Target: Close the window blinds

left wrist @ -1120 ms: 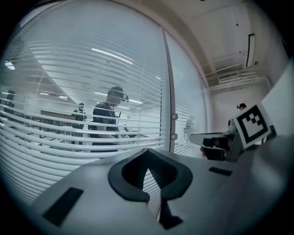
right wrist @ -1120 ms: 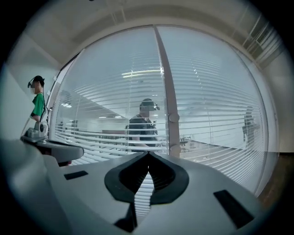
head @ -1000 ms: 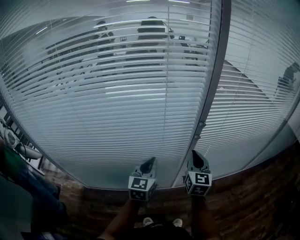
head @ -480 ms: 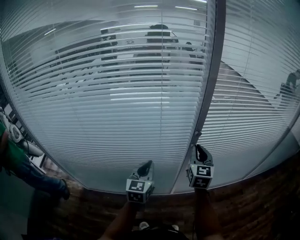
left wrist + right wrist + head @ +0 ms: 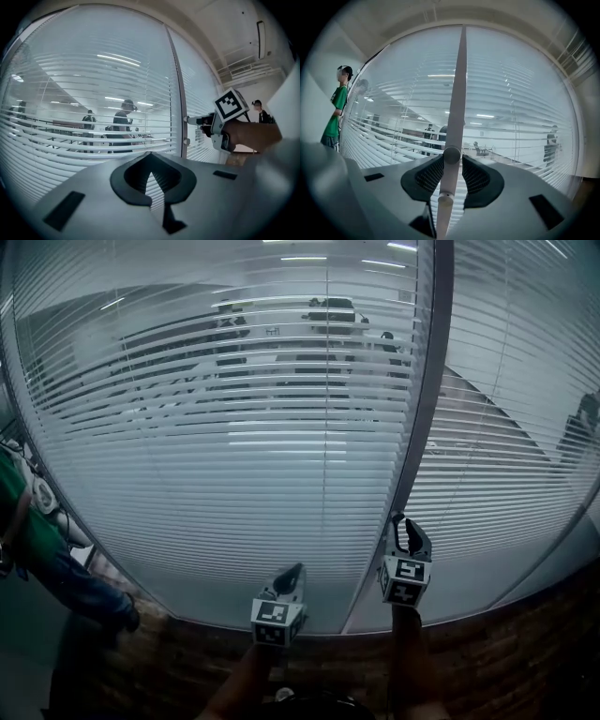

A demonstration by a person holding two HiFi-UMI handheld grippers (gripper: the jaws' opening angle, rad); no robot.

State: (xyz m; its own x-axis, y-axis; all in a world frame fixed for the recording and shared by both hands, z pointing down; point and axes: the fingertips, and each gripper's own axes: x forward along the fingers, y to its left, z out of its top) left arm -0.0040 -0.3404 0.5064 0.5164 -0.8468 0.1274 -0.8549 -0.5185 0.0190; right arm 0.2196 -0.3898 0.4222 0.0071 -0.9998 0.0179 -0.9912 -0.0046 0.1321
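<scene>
Slats (image 5: 234, 474) lie level — mullion (image 5: 422, 427) upright; knob (image 5: 451, 155) seemingly protruding.

blinds (image 5: 234, 484): smooth slats, slight sheen | window post (image 5: 428, 381): smooth matt metal | low wall (image 5: 506, 643): rough brick

Right of centre: upright post (image 5: 427, 409), carrying knob (image 5: 452, 155) low on its face. Flanked left and right by window blinds (image 5: 234, 484). Behind blinds: people (image 5: 123, 129) standing. Far left, before window: person (image 5: 33, 549). Below: brick wall (image 5: 525, 643).
</scene>
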